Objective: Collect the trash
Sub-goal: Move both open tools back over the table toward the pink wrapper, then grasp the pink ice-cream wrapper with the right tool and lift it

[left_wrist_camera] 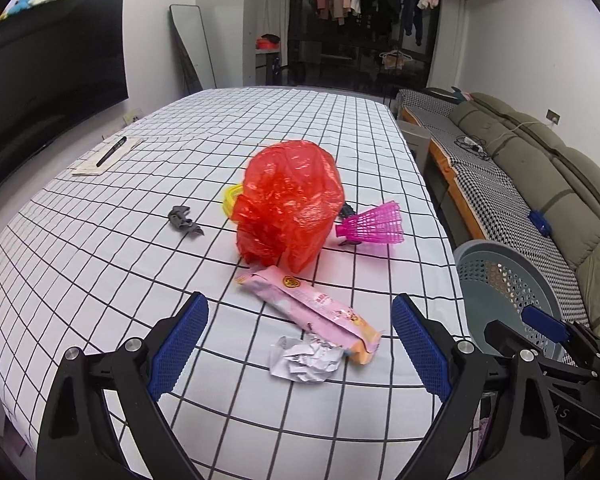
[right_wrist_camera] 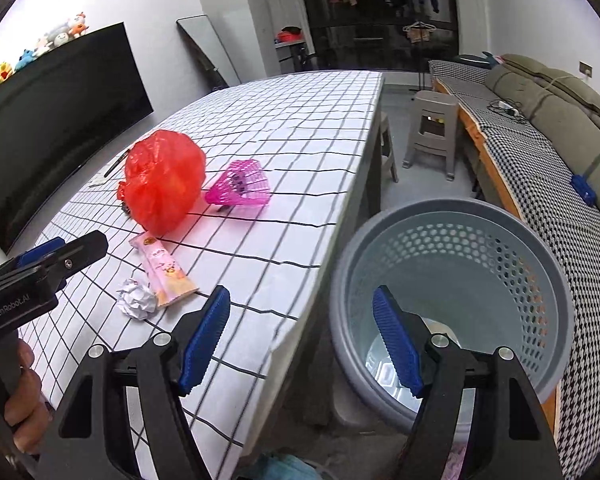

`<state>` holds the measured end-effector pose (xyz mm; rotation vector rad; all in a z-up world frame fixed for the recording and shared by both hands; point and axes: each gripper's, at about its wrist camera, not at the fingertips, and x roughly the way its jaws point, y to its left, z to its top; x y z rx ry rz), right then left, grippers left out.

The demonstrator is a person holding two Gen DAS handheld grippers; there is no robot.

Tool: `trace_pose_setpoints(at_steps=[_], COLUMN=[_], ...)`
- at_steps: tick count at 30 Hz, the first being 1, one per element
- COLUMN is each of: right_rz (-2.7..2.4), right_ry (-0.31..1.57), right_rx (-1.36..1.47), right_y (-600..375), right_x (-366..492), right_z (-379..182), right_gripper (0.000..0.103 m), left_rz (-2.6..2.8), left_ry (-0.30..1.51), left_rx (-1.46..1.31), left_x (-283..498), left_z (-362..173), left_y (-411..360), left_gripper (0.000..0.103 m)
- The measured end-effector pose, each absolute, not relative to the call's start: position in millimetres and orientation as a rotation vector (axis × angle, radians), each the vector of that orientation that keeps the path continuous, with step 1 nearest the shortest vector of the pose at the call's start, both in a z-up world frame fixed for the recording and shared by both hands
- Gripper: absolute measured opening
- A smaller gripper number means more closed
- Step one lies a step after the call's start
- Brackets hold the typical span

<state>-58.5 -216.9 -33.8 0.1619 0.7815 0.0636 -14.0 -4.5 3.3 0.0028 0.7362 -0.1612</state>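
checked tablecloth (left_wrist_camera: 340, 128) lying over table, red plastic bag (left_wrist_camera: 290, 204) sitting mid-table, crumpled paper (left_wrist_camera: 306, 360) nearer, grey basket (right_wrist_camera: 460, 216) standing beside table, left gripper (left_wrist_camera: 300, 344) and right gripper (right_wrist_camera: 302, 336) hanging with jaws apart, empty

My left wrist camera looks forward and down between the left gripper (left_wrist_camera: 300, 344) fingers, low over the near end of the bench (left_wrist_camera: 100, 240), facing along it toward the far wall. My right wrist camera sits further right, past the bench (right_wrist_camera: 300, 160) edge, looking down between the right gripper (right_wrist_camera: 300, 340) fingers into the grey basket (right_wrist_camera: 540, 280). Both share the bench top, the red plastic bag (left_wrist_camera: 290, 204) (right_wrist_camera: 164, 184) and the basket (left_wrist_camera: 500, 276); each catches the other gripper at its edge.
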Motion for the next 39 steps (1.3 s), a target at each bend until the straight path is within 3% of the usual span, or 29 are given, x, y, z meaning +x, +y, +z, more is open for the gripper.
trace_pose_setpoints(at_steps=[17, 39], right_rz=[0.226, 0.359], right_ry=[0.791, 0.950], right_rx=[0.052, -0.127], right_y=[-158, -92], right_x=[-24, 40], right_z=[-31, -63], right_gripper=[0.071, 0.071], left_rz=[-0.016, 0.073], left_ry=[0.752, 0.800], left_rx=[-0.005, -0.083], left_x=[-12, -3], left_z=[-4, -25], left_y=[49, 95], left_gripper=[0.091, 0.091])
